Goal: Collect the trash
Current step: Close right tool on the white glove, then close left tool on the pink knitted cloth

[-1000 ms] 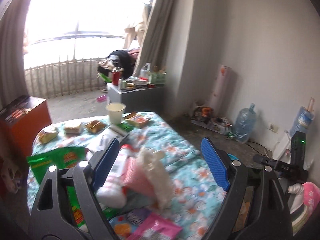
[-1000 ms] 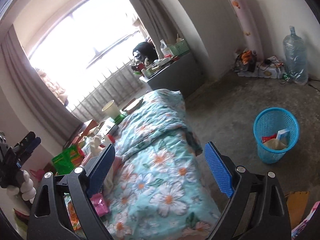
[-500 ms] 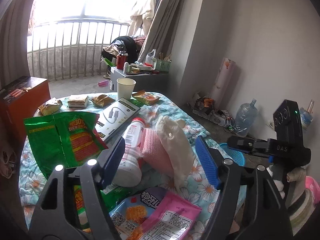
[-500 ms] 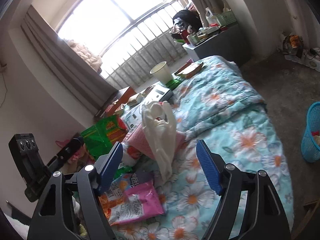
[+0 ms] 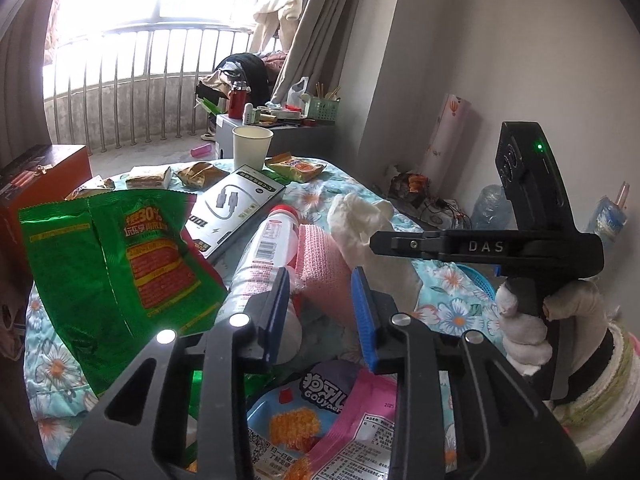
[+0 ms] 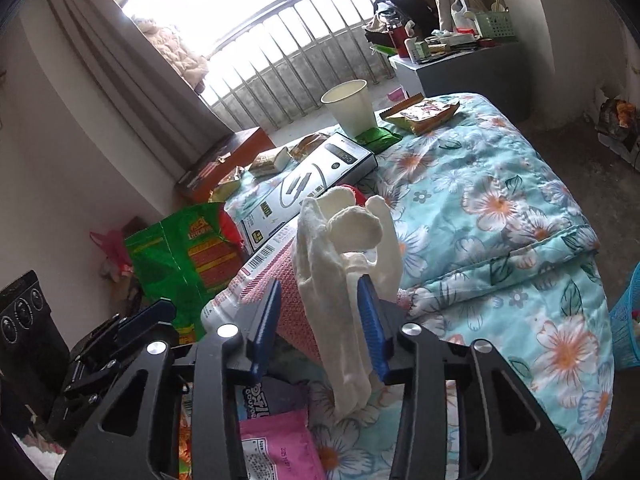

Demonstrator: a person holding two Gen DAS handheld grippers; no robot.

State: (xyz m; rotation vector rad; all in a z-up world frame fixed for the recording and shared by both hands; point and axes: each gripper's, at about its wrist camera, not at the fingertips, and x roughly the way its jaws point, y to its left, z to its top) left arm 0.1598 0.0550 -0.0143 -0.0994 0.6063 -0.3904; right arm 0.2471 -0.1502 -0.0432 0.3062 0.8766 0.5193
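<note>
Left gripper [image 5: 322, 312] closing around pink mesh [image 5: 326, 276], bottle [image 5: 262, 268] beside; right gripper [image 6: 318, 326] closing around white tissue [image 6: 340, 280]; neither pinched yet; risk: mesh snags, tissue tears, bottle rolls.

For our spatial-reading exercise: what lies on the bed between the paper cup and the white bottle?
A white cable box lies between the paper cup and the white bottle, clearest in the left wrist view.

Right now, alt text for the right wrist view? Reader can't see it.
The right gripper is closing around a white glove and pink mesh cloth lying on a floral quilt. Around them sit a plastic bottle, green snack bag, phone-cable box and paper cup; a railed window is behind.
</note>
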